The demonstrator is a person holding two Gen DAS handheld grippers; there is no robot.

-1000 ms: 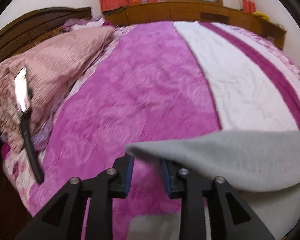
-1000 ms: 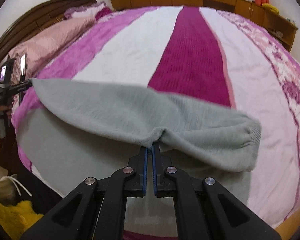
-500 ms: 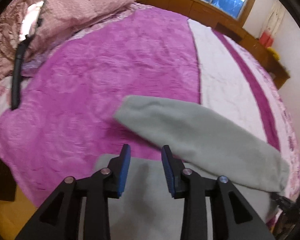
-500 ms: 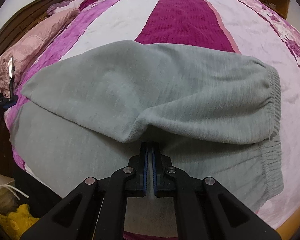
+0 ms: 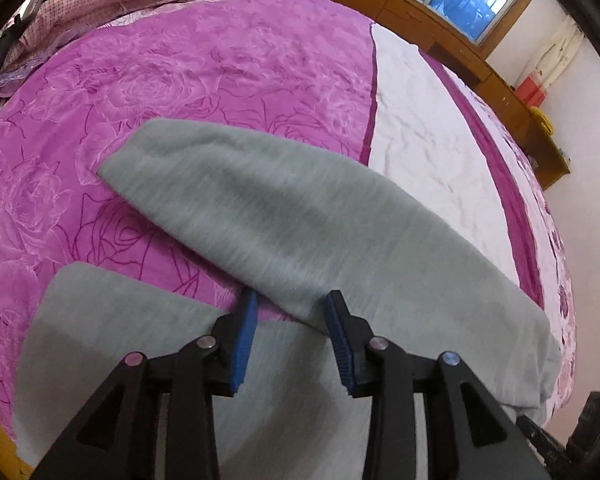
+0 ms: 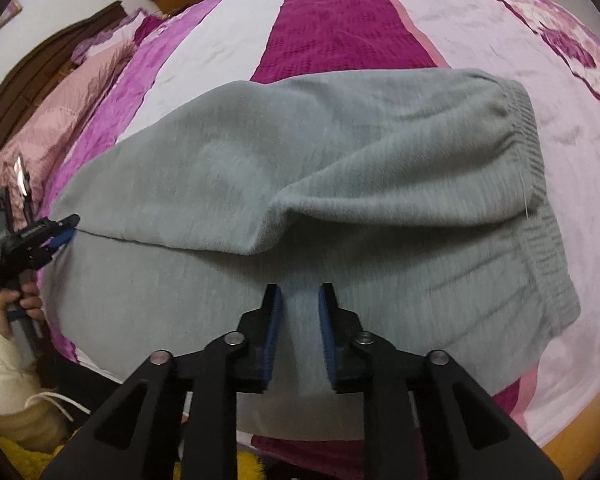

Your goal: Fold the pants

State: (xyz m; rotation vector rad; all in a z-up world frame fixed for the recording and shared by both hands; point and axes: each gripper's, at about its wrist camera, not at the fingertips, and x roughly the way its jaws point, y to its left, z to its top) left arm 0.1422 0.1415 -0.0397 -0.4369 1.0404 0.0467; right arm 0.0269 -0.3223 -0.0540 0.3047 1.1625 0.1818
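My left tongs (image 5: 288, 312): opening, nothing gripped, soft grey fleece pants (image 5: 284, 220) just ahead.
My right tongs (image 6: 299, 296): opening (fold released).
Surface: magenta rose-patterned bedspread (image 5: 180, 64) beneath.

I see the grey pants (image 6: 340, 168) lying flat across the bed (image 6: 340, 32), one leg (image 5: 284, 224) folded loosely over the other, elastic waistband (image 6: 536, 184) to the right.

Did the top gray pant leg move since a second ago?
Yes. The upper leg of the grey fleece pants dropped from midair onto the lower leg, covering more of the dark magenta bedspread stripe.
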